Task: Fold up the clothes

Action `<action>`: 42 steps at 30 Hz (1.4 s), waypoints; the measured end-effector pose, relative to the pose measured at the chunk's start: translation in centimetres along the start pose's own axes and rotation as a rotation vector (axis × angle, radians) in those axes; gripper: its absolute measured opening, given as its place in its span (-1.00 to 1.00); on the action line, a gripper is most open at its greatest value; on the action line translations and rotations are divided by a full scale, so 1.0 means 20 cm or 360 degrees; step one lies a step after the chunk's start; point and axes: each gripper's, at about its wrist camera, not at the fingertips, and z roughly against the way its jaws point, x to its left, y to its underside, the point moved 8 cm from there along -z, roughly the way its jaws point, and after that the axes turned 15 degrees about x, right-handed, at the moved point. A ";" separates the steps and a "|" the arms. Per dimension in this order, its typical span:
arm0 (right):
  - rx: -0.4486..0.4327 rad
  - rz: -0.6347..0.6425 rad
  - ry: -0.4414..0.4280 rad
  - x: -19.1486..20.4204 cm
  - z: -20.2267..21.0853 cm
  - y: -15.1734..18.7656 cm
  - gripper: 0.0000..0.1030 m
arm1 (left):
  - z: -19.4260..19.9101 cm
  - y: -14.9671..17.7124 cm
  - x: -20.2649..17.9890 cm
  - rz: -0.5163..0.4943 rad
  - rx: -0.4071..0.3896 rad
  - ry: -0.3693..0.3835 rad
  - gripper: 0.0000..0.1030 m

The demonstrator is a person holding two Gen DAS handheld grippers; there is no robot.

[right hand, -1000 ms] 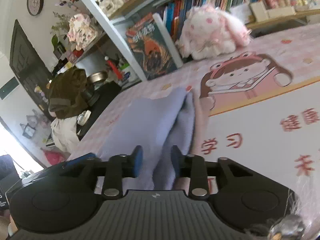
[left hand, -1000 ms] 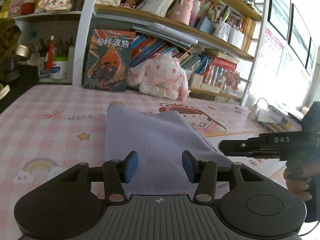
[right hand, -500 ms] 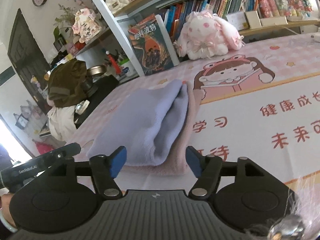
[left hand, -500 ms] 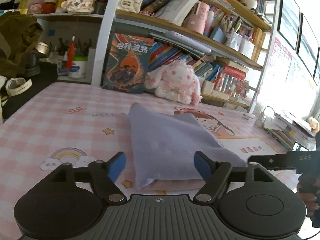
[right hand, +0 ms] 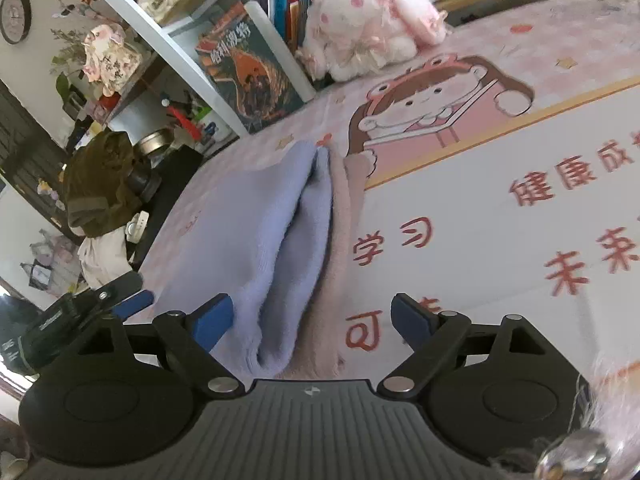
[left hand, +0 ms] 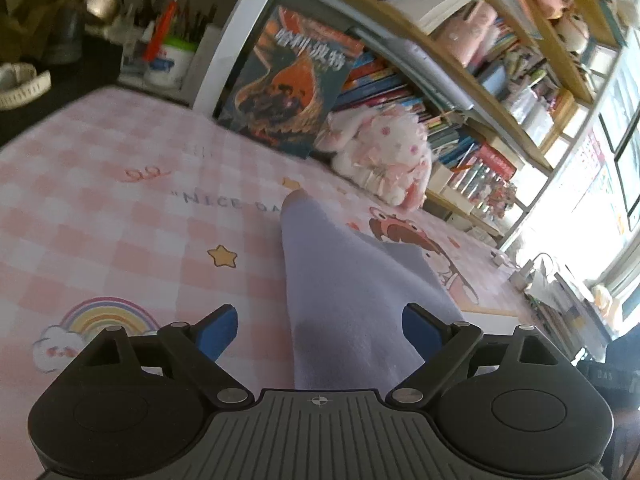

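Two grippers are held wide open, nothing clamped in either: the left gripper (left hand: pixel 320 330) and the right gripper (right hand: pixel 312 322). A folded lilac cloth (right hand: pixel 256 232) is laid on a pink cloth (right hand: pixel 344 248) on the pink checked tabletop (left hand: pixel 100 208), well short of the plush rabbit (right hand: pixel 360 40) and book (left hand: pixel 288 80) at its far edge.

One lavender garment (right hand: pixel 248 240), one pink garment (right hand: pixel 340 248), one plush rabbit (right hand: pixel 360 28)
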 end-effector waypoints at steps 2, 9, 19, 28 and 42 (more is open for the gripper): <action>0.0022 -0.0028 -0.0024 0.00 -0.03 -0.02 0.66 | -0.05 -0.01 0.02 0.0054 0.0031 0.0071 0.77; 0.0100 -0.0016 -0.0067 0.02 -0.13 -0.12 0.48 | -0.18 -0.02 0.02 0.0165 0.0124 0.0260 0.24; 0.0024 0.0369 0.0185 0.14 -0.10 -0.10 -0.38 | -0.07 0.08 -0.20 -0.0100 0.0069 0.0148 -0.03; 0.0187 0.0315 0.0067 0.07 -0.03 0.00 -0.10 | -0.09 0.16 -0.10 0.0156 0.0244 0.0364 0.21; 0.0117 0.0371 0.0031 0.10 -0.07 -0.01 -0.37 | -0.11 0.17 -0.18 0.0066 0.0147 0.0290 0.00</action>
